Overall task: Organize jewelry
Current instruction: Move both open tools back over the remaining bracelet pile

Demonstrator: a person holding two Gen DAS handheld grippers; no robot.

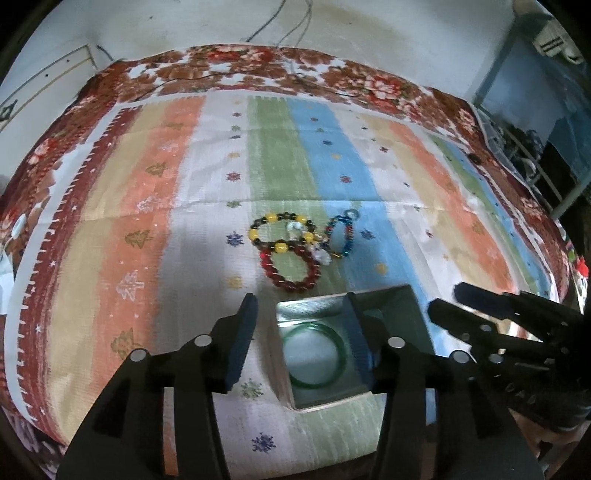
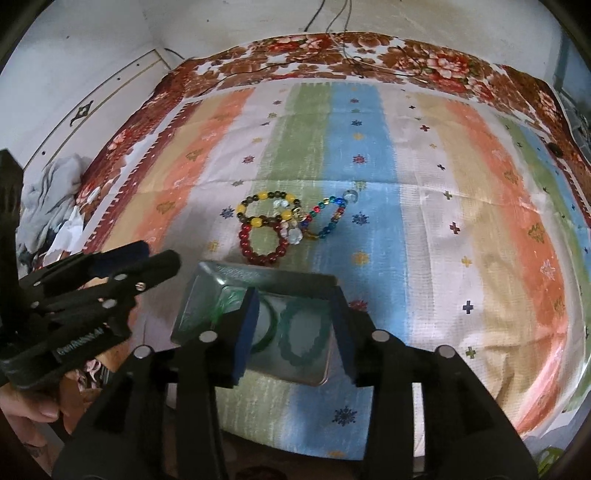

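Note:
A shiny metal box (image 1: pixel 321 400) (image 2: pixel 207 299) sits on the striped cloth near the front edge. It holds a smooth green bangle (image 1: pixel 314 356) (image 2: pixel 267 334) and a green beaded bracelet (image 2: pixel 304 334). Just beyond it lie a dark red bead bracelet (image 1: pixel 290 267) (image 2: pixel 262 243), a yellow-and-black bead bracelet (image 1: pixel 280 232) (image 2: pixel 267 208) and a multicoloured bead string (image 1: pixel 341 236) (image 2: pixel 328 218), tangled together with pale charms. My left gripper (image 1: pixel 301 325) is open, its right finger over the box. My right gripper (image 2: pixel 295 321) is open and empty above the box.
The striped cloth (image 1: pixel 207 177) covers a flowered blanket (image 1: pixel 384 88) on a bed. Cables run along the far wall (image 2: pixel 343 22). Crumpled fabric (image 2: pixel 55 199) lies at the left edge, a blue metal frame (image 1: pixel 524 92) at the right.

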